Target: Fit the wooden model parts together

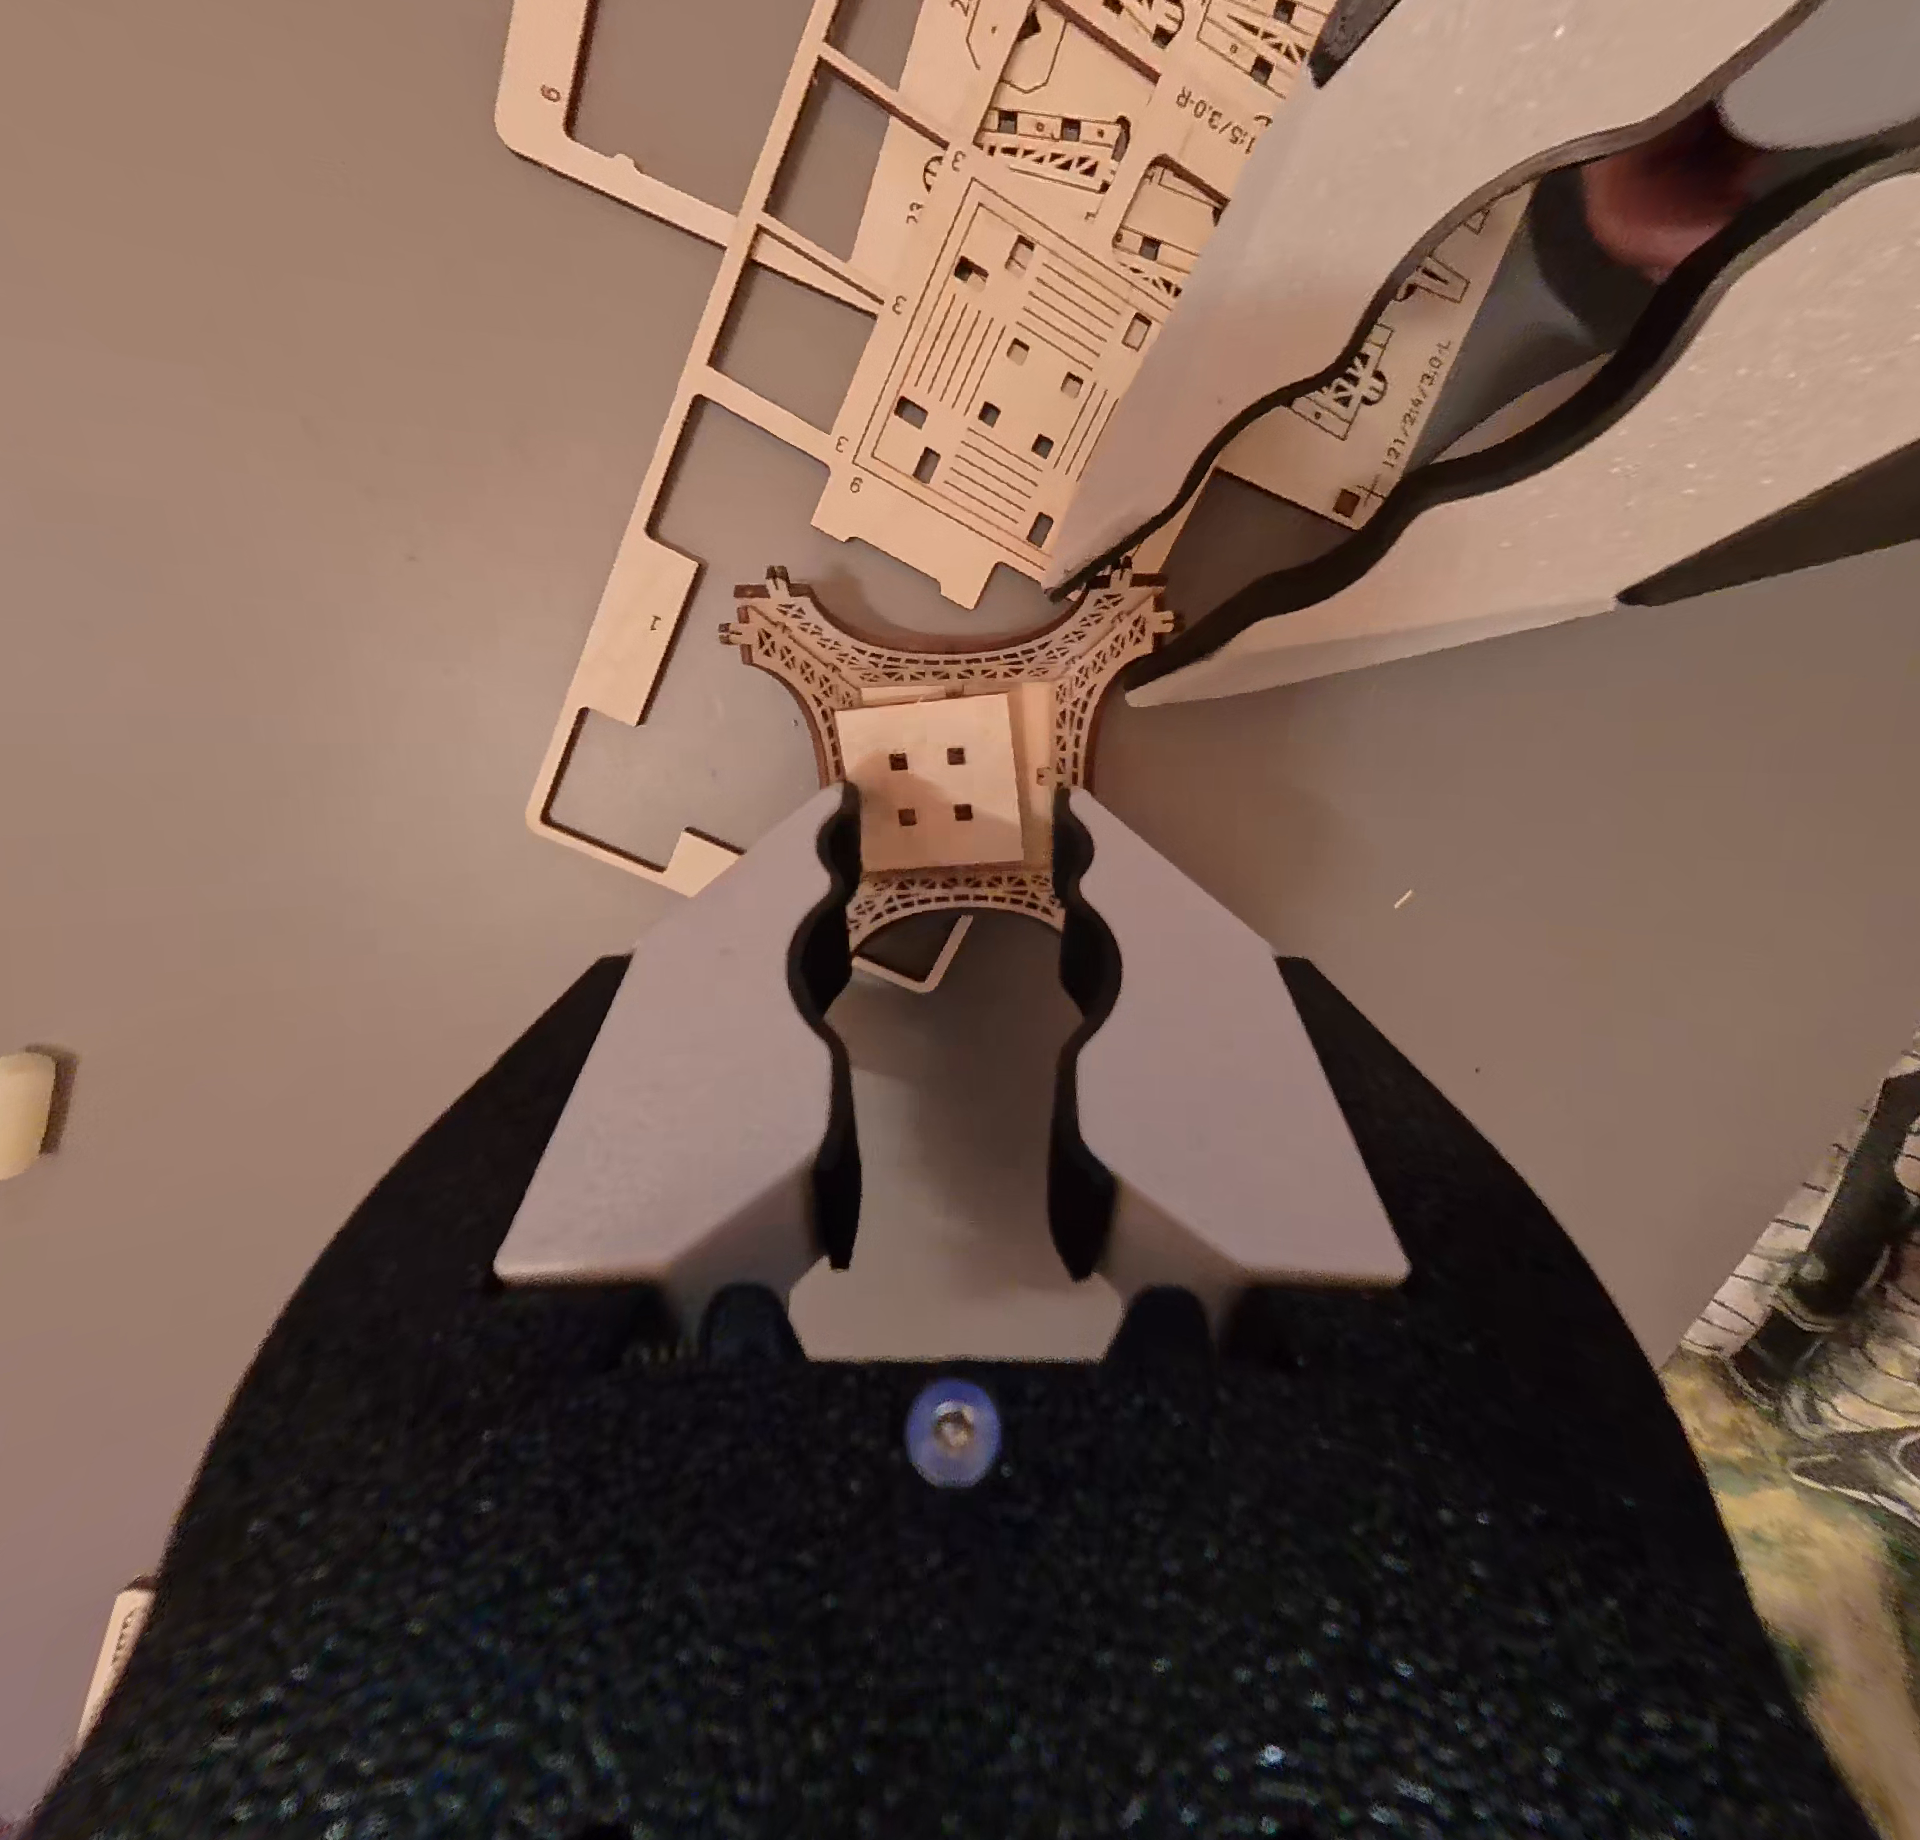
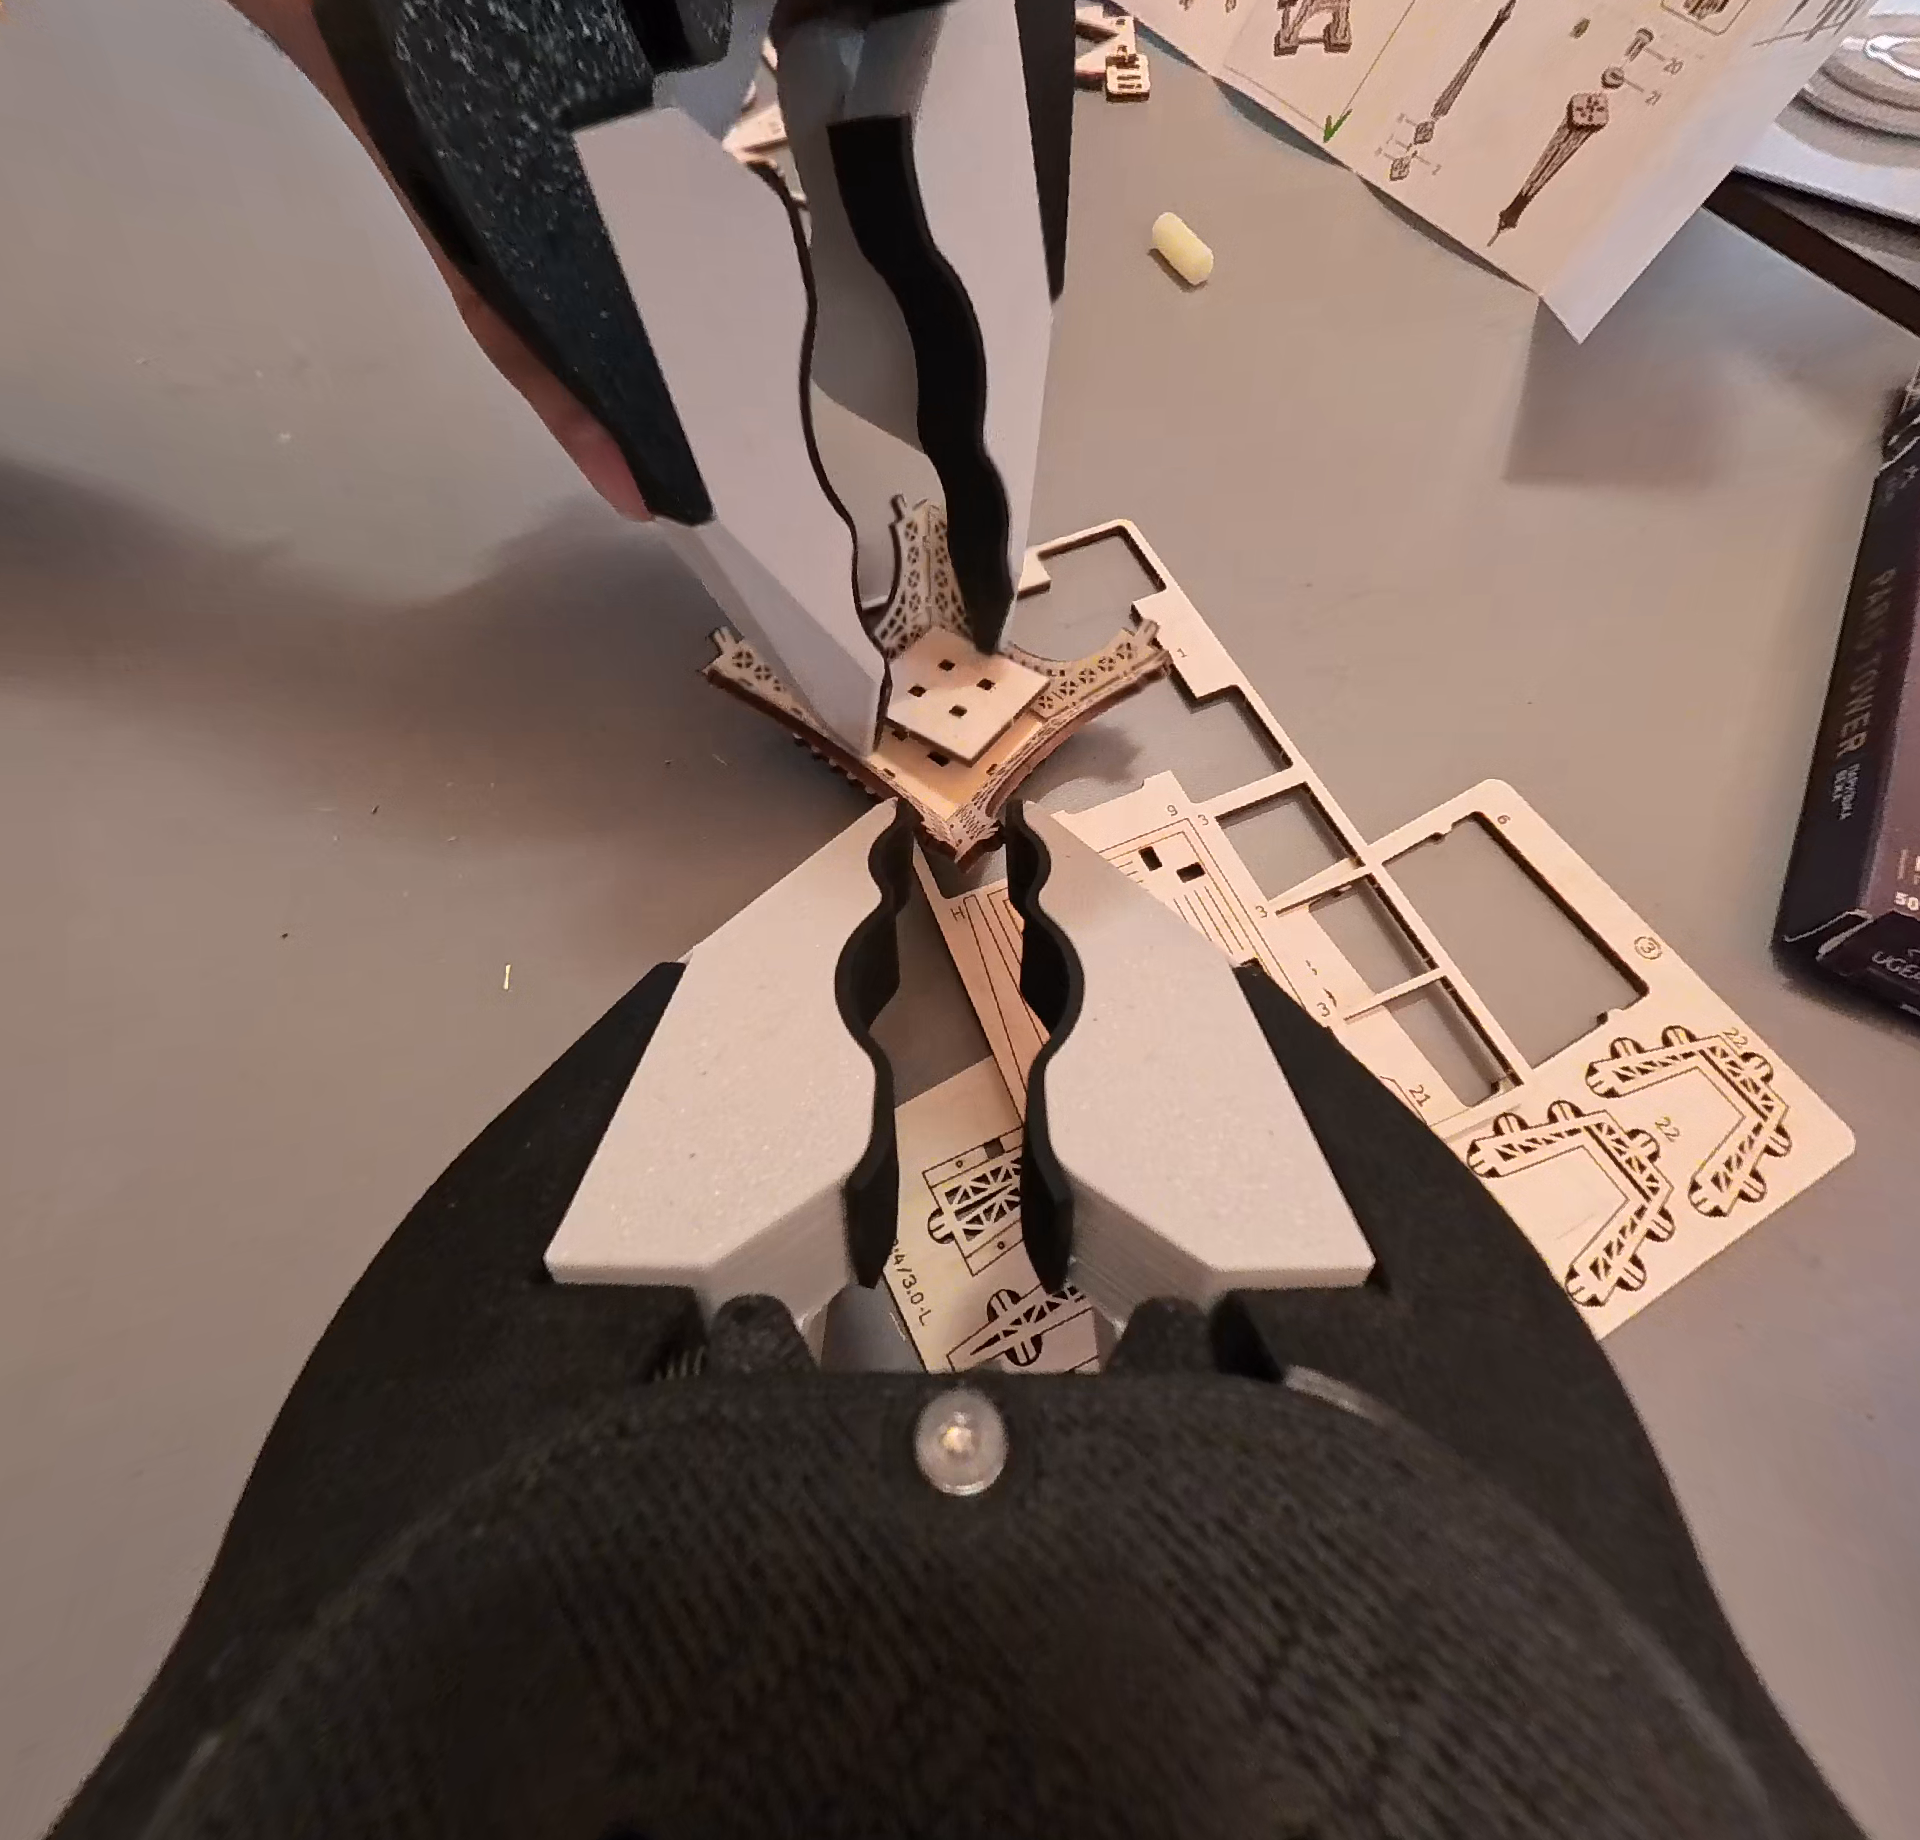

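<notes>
A wooden lattice tower base (image 1: 935, 663) with four splayed legs stands on the grey table. A small square plate with four holes (image 1: 940, 782) lies slightly tilted on top of it. My left gripper (image 1: 956, 803) comes down from above and is shut on the plate's opposite edges; it also shows in the right wrist view (image 2: 930, 694) over the plate (image 2: 956, 710). My right gripper (image 2: 956, 824) is shut on the near corner leg of the base (image 2: 961, 834). It enters the left wrist view (image 1: 1096, 637) from the upper right.
A laser-cut wooden parts sheet (image 2: 1351, 907) lies flat under and beside the base. A paper instruction sheet (image 2: 1507, 76), a dark box (image 2: 1860, 751), a small cream cylinder (image 2: 1182, 249) and loose wooden pieces (image 2: 1122, 65) lie farther off. A hand (image 2: 520, 356) holds the left gripper. The grippers are tip to tip, or close to it.
</notes>
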